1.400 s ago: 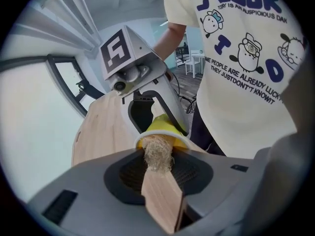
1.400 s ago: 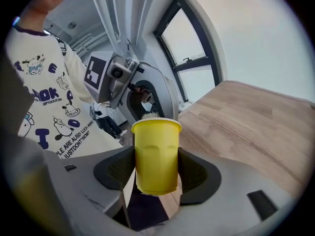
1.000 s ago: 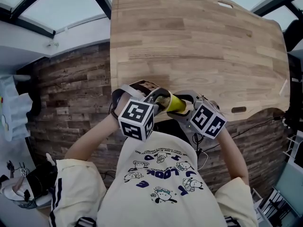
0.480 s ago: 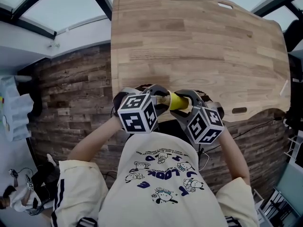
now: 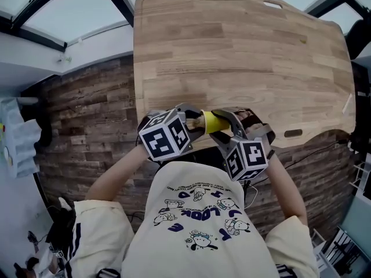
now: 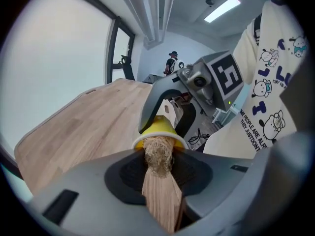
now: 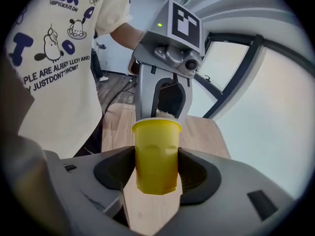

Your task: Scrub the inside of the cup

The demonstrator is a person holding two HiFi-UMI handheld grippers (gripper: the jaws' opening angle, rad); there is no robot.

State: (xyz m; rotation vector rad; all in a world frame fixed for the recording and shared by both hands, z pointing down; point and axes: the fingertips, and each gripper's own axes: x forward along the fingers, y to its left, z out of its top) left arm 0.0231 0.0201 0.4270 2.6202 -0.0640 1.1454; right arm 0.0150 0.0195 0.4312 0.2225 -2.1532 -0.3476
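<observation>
cup: yellow cup [image 7: 156, 156] lying sideways in the air, just over the near edge of the tabletop [image 5: 243, 51], about mid-length; mouth faces the left gripper [image 6: 160, 176]
right gripper [image 7: 156, 167]: jaws set wide, both pads pressed on the cup's sides
left gripper: jaws clamped on the wooden handle of a brush [image 6: 161, 195]
brush: fibre head [image 6: 158, 154] at the cup mouth, tip inside the rim
cubes: left cube [image 5: 164, 135] and right cube [image 5: 248, 157] near each other, not touching
person: cream printed shirt [image 5: 197, 219], bottom of head view
floor [image 5: 87, 114]: dark planks, left of tabletop
</observation>
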